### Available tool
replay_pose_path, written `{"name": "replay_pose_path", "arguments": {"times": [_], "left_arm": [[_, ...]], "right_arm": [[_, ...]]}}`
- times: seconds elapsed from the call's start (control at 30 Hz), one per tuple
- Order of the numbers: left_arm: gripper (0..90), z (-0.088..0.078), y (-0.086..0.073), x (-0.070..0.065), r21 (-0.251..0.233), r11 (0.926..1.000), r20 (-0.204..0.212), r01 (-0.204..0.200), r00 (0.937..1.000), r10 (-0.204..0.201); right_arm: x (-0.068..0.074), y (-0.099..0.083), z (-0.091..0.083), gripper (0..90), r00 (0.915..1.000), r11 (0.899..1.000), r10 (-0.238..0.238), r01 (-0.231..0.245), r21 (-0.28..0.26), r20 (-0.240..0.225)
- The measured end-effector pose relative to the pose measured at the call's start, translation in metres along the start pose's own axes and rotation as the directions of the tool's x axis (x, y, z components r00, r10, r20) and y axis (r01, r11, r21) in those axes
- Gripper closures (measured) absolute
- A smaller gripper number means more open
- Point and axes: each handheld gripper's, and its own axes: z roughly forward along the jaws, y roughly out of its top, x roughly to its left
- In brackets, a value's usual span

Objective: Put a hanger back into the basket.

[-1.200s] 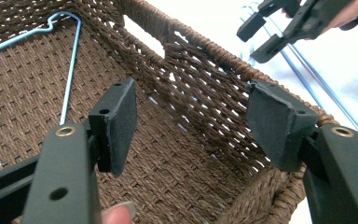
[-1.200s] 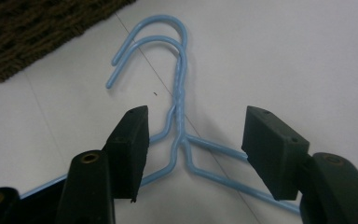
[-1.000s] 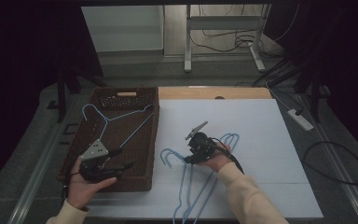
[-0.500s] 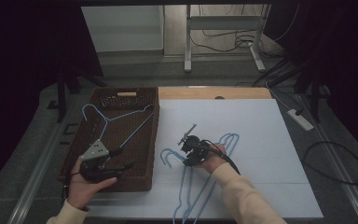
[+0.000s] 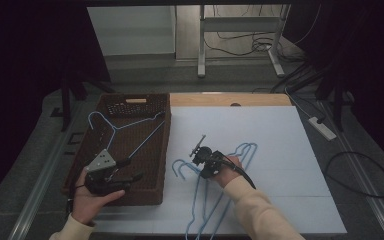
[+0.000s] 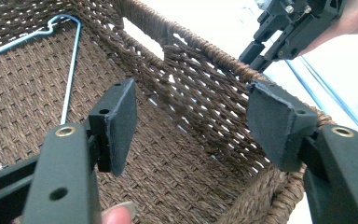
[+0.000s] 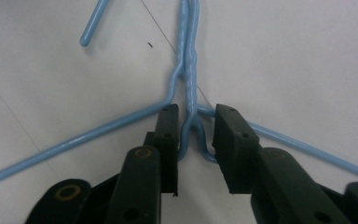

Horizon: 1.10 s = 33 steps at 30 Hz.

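Note:
Several blue wire hangers (image 5: 206, 202) lie overlapped on the white table top (image 5: 280, 140). My right gripper (image 5: 197, 157) is down at their necks, open to a narrow gap. In the right gripper view the jaws (image 7: 196, 112) straddle the twisted neck of a blue hanger (image 7: 190, 70), with its hook end (image 7: 86, 37) ahead. Another blue hanger (image 5: 125, 125) lies inside the brown wicker basket (image 5: 135, 100). My left gripper (image 5: 134, 169) hovers over the basket's near end, open wide and holding nothing (image 6: 191, 121). It faces the basket's woven wall (image 6: 205, 93).
The basket takes up the table's left side, and a bare wooden strip (image 5: 230, 99) runs along the back edge. A power strip (image 5: 322, 127) and a looped cable (image 5: 360, 175) lie on the floor to the right. Metal frame legs (image 5: 200, 45) stand behind.
My right gripper has moved left and down along the hangers on the table to their necks. The left gripper has stayed over the basket.

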Motion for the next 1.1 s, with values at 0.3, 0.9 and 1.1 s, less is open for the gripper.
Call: {"name": "replay_pose_path", "arguments": {"times": [0.3,0.9,1.1], "left_arm": [[35.0,0.000,0.000,0.001,-0.001,1.0000,-0.003,0.002,1.0000,-0.002],[35.1,0.000,0.000,0.000,-0.001,1.0000,-0.002,-0.003,1.0000,0.003],[35.2,0.001,0.000,-0.001,0.003,1.0000,0.000,-0.005,1.0000,0.005]], "right_arm": [[-0.005,-0.001,0.000,72.7,1.0000,1.000,0.000,0.000,-0.006,0.001],[-0.005,-0.001,-0.008,79.4,0.9992,0.998,0.034,-0.033,-0.057,0.020],[-0.006,-0.006,-0.022,79.4,0.9992,0.991,0.040,-0.039,-0.130,0.002]]}}
